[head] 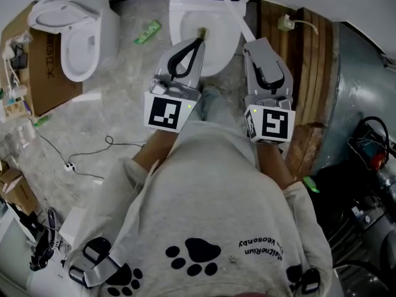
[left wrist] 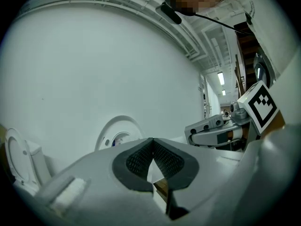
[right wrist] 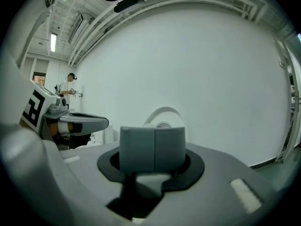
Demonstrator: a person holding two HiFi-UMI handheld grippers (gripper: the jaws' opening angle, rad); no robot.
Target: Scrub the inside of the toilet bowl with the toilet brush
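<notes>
The white toilet (head: 218,54) stands open at the top centre of the head view; a small yellowish thing (head: 201,32) shows in its bowl. A thin white rod (head: 234,10) slants across its right rim; I cannot tell if it is the brush. My left gripper (head: 200,40) hangs over the bowl's front rim, jaws shut on nothing. My right gripper (head: 249,44) is beside the bowl's right edge, pads pressed together and empty. Both gripper views face the white wall and the raised lid (left wrist: 120,132) (right wrist: 163,118), with the left gripper (left wrist: 152,140) and right gripper (right wrist: 153,140) shut.
A second toilet (head: 74,30) and a cardboard box (head: 43,67) stand at the left. A green item (head: 147,32) and cables (head: 93,153) lie on the floor. Wooden boards (head: 309,60) and a grey drum (head: 359,91) close off the right. A person (right wrist: 69,84) stands far off.
</notes>
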